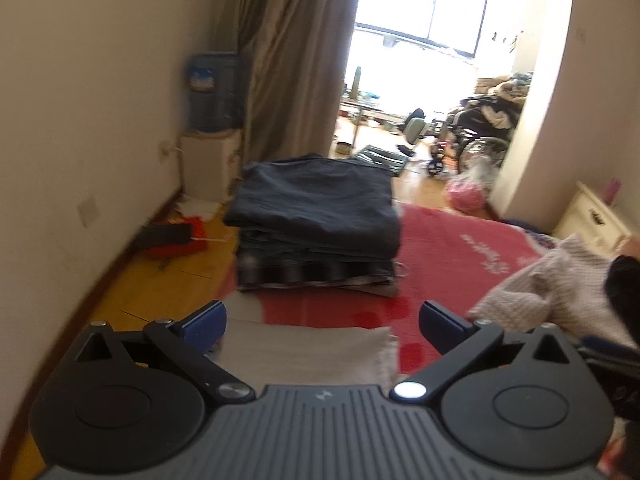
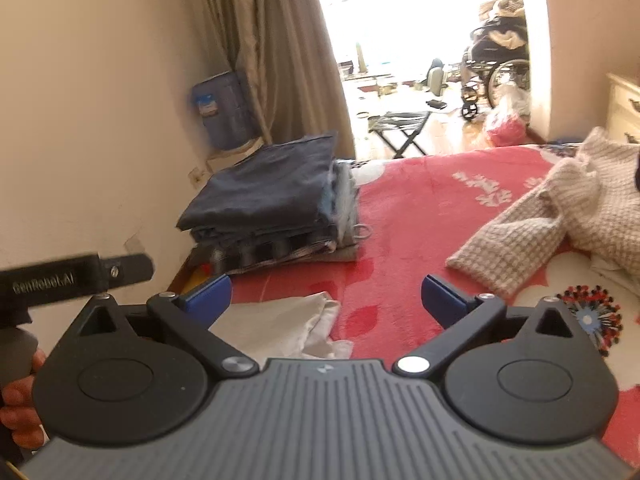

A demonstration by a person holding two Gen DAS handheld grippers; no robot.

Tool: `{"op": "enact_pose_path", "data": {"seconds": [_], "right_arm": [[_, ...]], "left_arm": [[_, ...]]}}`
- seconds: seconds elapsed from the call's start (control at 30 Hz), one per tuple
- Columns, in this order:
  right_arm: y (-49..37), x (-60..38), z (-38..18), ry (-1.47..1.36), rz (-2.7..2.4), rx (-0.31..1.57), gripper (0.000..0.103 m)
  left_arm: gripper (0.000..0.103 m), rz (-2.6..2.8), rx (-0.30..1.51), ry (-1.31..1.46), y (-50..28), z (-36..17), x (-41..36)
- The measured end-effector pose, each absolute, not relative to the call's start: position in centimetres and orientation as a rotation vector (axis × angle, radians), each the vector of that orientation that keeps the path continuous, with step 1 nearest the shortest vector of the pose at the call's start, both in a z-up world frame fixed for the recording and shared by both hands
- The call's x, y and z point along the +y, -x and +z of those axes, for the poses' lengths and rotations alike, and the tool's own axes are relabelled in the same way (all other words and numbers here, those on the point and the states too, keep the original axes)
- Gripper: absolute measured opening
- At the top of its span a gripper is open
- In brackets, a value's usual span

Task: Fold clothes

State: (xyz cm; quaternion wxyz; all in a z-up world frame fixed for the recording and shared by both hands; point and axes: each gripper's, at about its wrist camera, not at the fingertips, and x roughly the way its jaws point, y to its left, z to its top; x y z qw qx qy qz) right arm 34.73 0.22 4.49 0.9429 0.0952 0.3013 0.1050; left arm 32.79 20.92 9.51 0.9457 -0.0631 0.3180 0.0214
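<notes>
Both tools are spread wide with nothing in them, left tool (image 1: 322,320) and right tool (image 2: 326,298). A pale folded cloth (image 1: 304,350) lies on the red bed (image 1: 452,248) just below, near the dark stack of folded clothes (image 1: 316,212).

At your ten o'clock a blue water jug (image 1: 214,92) stands on a white stand (image 1: 210,164) against the cream wall (image 1: 80,100). Beside it, toward eleven, a brown curtain (image 1: 292,56) hangs at the edge of the doorway. At twelve you look into a bright room with a window (image 1: 424,4); a wheelchair (image 1: 476,136) piled with things sits at one o'clock. A pink bag (image 1: 464,194) lies on the wooden floor (image 1: 168,284) near it. At two o'clock a cream drawer cabinet (image 1: 592,216) stands by the wall. Red clutter (image 1: 176,240) lies on the floor at nine.
</notes>
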Motion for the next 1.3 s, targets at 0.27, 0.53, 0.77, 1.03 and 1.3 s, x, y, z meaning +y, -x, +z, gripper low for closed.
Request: {"op": "enact_pose_path", "data": {"seconds": [0.27, 0.53, 0.77, 1.03, 1.3], "right_arm": [[-35.3, 0.5, 3.8, -0.169, 0.135, 0.646, 0.102], [-36.2, 2.4, 3.2, -0.091, 0.139, 0.667, 0.102], [-37.8, 3.8, 3.0, -0.122, 0.107, 0.699, 0.102], [-38.0, 6.4, 2.5, -0.072, 0.133, 0.723, 0.102], [-37.9, 7.2, 2.7, -0.069, 0.122, 0.742, 0.102]], "left_arm": [[0.103, 0.071, 0.599, 0.108, -32.3, 9.3, 20.9], [0.103, 0.125, 0.618, 0.058, -33.1, 8.1, 20.5], [0.103, 0.232, 0.611, 0.087, -33.7, 8.4, 22.1], [0.103, 0.269, 0.651, 0.097, -33.7, 7.8, 23.1], [0.103, 0.282, 0.658, 0.081, -33.2, 8.0, 23.1]]}}
